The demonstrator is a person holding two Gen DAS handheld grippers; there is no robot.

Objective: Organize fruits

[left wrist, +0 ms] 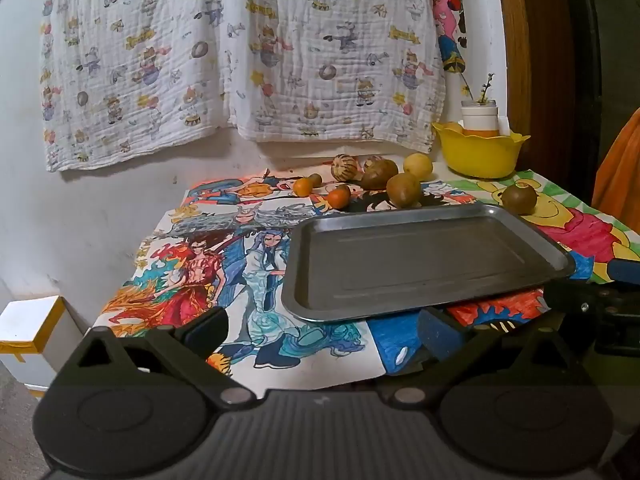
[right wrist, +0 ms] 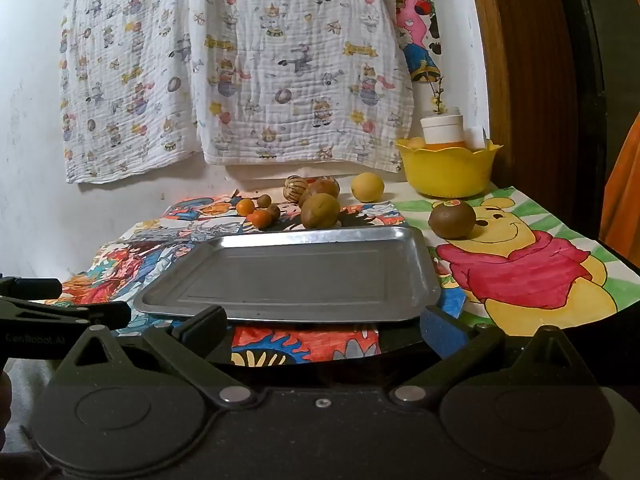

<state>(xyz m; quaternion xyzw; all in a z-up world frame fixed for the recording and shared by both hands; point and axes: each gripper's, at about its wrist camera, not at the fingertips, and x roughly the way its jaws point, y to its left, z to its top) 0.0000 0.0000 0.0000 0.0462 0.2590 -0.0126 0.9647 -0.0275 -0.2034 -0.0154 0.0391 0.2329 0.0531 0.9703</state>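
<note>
A bare metal tray (left wrist: 424, 276) (right wrist: 296, 280) lies on the table covered with coloured drawings. Behind it sit several fruits: two small oranges (left wrist: 303, 186) (right wrist: 245, 207), brown-green kiwi-like fruits (left wrist: 403, 189) (right wrist: 320, 211), a striped round fruit (left wrist: 344, 167) (right wrist: 295, 188) and a yellow one (left wrist: 417, 165) (right wrist: 367, 187). One brown fruit (left wrist: 519, 198) (right wrist: 452, 219) sits apart at the right on the bear drawing. My left gripper (left wrist: 322, 338) and right gripper (right wrist: 324, 328) both stand open and hold nothing, at the near table edge in front of the tray.
A yellow bowl (left wrist: 480, 152) (right wrist: 446, 172) with a white jar in it stands at the back right corner. A printed cloth (left wrist: 240, 60) hangs on the wall behind. A white and yellow box (left wrist: 28, 332) sits low on the left. A wooden door frame (right wrist: 520, 80) rises at the right.
</note>
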